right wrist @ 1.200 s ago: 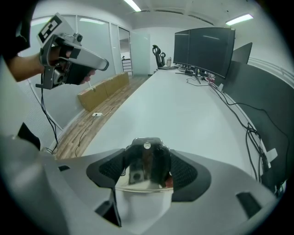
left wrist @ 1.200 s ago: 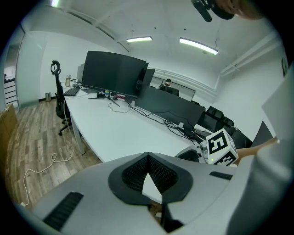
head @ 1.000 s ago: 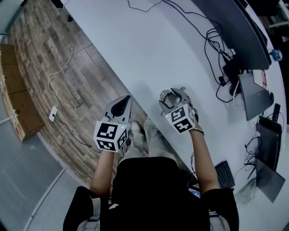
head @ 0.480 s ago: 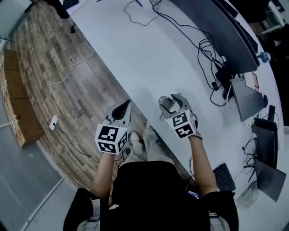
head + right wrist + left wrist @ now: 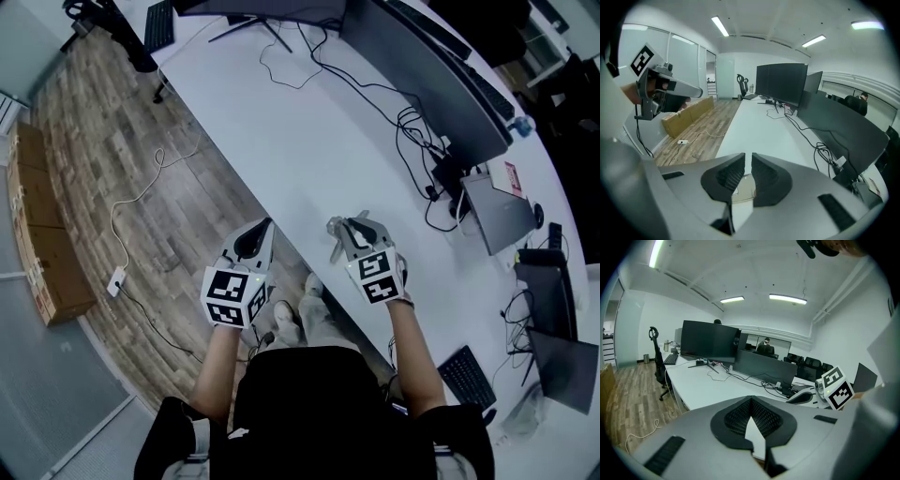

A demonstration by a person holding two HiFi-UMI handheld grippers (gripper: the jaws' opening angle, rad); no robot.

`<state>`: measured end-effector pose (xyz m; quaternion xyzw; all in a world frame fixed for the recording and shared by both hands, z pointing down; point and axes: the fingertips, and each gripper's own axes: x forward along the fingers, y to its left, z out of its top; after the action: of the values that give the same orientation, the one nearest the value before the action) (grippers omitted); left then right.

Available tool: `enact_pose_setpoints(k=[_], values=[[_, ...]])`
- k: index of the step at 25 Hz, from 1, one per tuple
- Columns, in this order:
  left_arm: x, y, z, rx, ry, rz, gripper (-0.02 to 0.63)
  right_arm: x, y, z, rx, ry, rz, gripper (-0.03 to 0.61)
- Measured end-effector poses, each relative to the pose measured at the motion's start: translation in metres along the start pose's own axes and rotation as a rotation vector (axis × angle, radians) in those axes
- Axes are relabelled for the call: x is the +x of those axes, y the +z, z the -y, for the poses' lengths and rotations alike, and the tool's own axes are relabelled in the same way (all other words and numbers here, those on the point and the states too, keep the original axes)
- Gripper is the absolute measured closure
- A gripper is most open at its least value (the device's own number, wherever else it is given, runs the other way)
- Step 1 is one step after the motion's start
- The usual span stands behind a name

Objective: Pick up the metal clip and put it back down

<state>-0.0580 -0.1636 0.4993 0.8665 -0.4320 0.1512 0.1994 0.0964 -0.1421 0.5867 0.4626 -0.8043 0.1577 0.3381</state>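
Two grippers hover at the long white table's near edge. The left gripper's jaws are pressed together. The right gripper's jaws have just been closing, now a narrow slit with nothing between. The metal clip shows in no view. Brown cardboard boxes stand left of the table, contents hidden.

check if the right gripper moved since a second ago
Yes. The right gripper has lifted away from the table, staying just inside its near edge; its jaws have just been closing, nothing between them.

The right gripper has just been closing, from wide to a slim empty gap, and more table has come into view.
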Motion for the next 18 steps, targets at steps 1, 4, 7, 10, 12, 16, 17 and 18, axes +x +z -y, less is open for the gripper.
enact_pose_setpoints(k=[1,4,7,10,12,16,17,18], values=[[-0.003,0.004,0.001,0.005,0.001,0.009,0.603,-0.005,0.005,-0.001,0.009,-0.004,0.014,0.525],[-0.014,0.017,0.004,0.021,0.002,0.036,0.603,-0.019,0.019,-0.003,0.038,-0.019,0.056,0.539],[-0.026,0.031,0.009,0.042,-0.001,0.068,0.603,-0.036,0.034,-0.005,0.044,-0.049,0.099,0.548],[-0.038,0.047,0.014,0.068,-0.005,0.105,0.603,-0.055,0.054,-0.007,0.046,-0.081,0.155,0.553],[-0.048,0.056,0.018,0.08,-0.008,0.126,0.603,-0.07,0.067,-0.008,0.053,-0.098,0.198,0.554],[-0.069,0.073,0.027,0.107,-0.015,0.168,0.603,-0.1,0.088,-0.01,0.068,-0.136,0.277,0.554],[-0.074,0.077,0.03,0.113,-0.016,0.179,0.603,-0.107,0.093,-0.011,0.071,-0.141,0.292,0.554],[-0.079,0.08,0.032,0.12,-0.016,0.189,0.603,-0.114,0.097,-0.012,0.073,-0.146,0.307,0.554]])
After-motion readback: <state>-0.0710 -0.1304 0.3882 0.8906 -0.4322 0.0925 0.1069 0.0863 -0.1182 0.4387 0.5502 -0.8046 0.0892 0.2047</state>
